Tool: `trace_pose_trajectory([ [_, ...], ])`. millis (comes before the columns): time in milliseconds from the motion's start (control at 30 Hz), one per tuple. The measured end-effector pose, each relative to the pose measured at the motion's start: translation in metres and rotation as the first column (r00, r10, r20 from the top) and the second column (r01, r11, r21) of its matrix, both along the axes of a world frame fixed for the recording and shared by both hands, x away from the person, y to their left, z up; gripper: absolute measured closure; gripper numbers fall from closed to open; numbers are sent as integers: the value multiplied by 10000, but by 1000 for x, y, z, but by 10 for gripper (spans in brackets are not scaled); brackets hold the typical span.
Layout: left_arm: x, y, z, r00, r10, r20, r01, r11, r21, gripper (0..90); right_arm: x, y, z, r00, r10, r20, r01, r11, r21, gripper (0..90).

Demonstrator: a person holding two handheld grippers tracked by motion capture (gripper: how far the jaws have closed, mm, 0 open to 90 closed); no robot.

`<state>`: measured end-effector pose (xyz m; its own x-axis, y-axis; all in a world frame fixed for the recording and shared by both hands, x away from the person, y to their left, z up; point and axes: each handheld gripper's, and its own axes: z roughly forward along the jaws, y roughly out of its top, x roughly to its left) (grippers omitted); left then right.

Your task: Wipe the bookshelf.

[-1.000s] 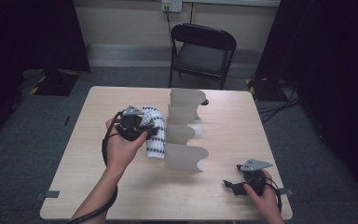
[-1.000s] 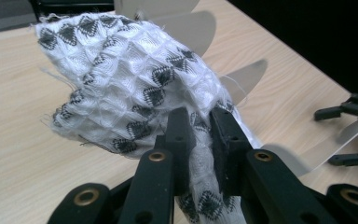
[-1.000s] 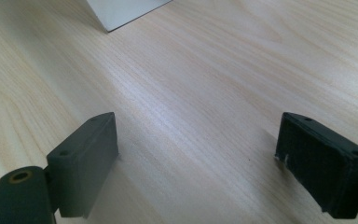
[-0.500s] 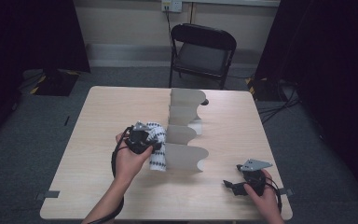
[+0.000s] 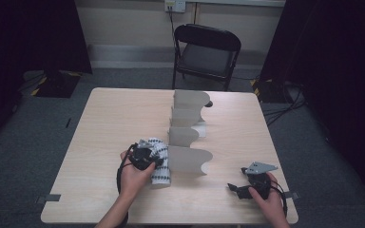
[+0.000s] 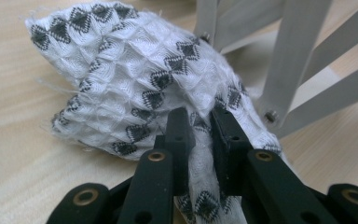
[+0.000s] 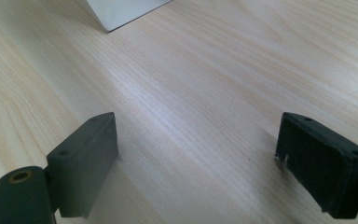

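Left gripper (image 6: 200, 126) pinching patterned cloth (image 6: 144, 79) — could snag rack (image 5: 190, 159) at 3 o'clock; right gripper (image 7: 198, 163) wide, idle.

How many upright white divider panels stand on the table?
4, in a row down the table's middle: farthest panel, second panel, third panel, nearest panel beside the patterned cloth. None seems hidden.

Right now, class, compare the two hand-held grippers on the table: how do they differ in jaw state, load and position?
The left hand-held gripper has its jaws shut on the patterned white cloth; the right hand-held gripper has its jaws wide apart with nothing between them. The left one sits beside the grey divider rack; the right one rests apart, near the table's front corner. Both are black, and each is held in one of the person's hands.
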<state>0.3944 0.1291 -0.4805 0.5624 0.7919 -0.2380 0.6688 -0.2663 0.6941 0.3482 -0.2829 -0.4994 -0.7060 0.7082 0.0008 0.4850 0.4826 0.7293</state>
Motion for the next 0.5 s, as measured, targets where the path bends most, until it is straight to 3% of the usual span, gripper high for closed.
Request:
trace_pose_trajectory([
  [233,-2,5,6,9999,93,-61,-94,9999,-121,784,0,0,0,10000,0,0,0,10000,1,121],
  [500,4,11,54,9996,-76,269,87,9991,-425,784,0,0,0,10000,1,0,-1,10000,2,120],
])
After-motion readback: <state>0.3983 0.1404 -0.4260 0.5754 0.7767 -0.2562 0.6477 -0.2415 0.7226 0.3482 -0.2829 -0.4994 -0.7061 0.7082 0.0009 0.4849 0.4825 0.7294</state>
